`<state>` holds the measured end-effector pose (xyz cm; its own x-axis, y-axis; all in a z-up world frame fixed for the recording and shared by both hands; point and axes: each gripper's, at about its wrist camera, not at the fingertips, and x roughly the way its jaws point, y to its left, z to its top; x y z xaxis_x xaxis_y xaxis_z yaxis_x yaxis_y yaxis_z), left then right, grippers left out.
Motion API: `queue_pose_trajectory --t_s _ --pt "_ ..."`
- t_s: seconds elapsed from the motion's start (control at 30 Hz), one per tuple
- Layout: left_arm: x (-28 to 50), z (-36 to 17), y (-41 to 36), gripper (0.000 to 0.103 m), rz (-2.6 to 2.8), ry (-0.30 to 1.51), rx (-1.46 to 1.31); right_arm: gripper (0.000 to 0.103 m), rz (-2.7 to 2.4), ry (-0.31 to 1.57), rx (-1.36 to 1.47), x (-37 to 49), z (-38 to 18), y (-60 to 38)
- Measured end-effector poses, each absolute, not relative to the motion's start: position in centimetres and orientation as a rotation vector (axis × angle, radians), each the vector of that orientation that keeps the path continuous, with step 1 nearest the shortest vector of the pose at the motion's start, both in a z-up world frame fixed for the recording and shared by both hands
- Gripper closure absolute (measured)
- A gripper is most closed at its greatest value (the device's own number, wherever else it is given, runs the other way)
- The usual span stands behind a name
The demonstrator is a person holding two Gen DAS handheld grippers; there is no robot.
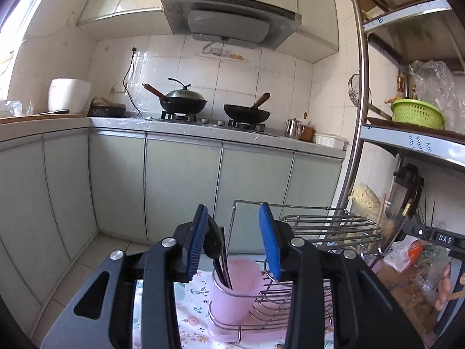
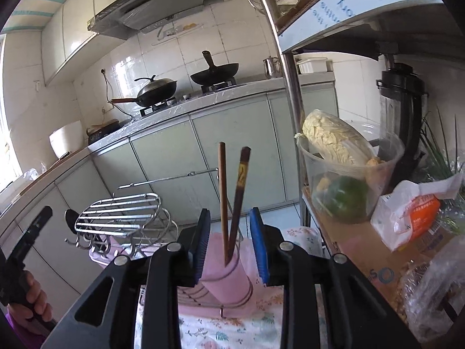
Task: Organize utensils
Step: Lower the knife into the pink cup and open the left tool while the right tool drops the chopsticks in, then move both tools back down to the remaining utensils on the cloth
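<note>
In the left wrist view my left gripper stands open above a pink cup held in a wire ring of the metal rack. A black spoon stands in that cup beside dark thin handles, its bowl close against the left pad; the right pad is well clear. In the right wrist view my right gripper is open around two brown chopsticks that stand upright in a pink cup. Neither pad presses on them. The metal rack lies to its left.
A floral cloth covers the table under the rack. The shelf unit's steel post rises close on the right, with a cabbage tub, a blender and bags. A hand holds the left gripper at far left. Cabinets and woks stand behind.
</note>
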<state>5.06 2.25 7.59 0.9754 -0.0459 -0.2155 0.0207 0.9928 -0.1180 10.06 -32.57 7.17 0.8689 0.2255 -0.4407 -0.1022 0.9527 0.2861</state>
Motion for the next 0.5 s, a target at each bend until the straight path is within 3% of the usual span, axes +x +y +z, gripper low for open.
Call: queue_pose_trajectory --t_s 0.23,0.5 --pt "2.3 6.8 2.4 0.066 -0.055 0.297 -0.144 0.076 0.188 0.534 0.293 6.9 6.0 -33.1" --pt "1.9 2.5 2.0 0.066 -0.117 0.535 -0.180 0.076 0.247 0.694 0.338 4.1 1.3 -32.0"
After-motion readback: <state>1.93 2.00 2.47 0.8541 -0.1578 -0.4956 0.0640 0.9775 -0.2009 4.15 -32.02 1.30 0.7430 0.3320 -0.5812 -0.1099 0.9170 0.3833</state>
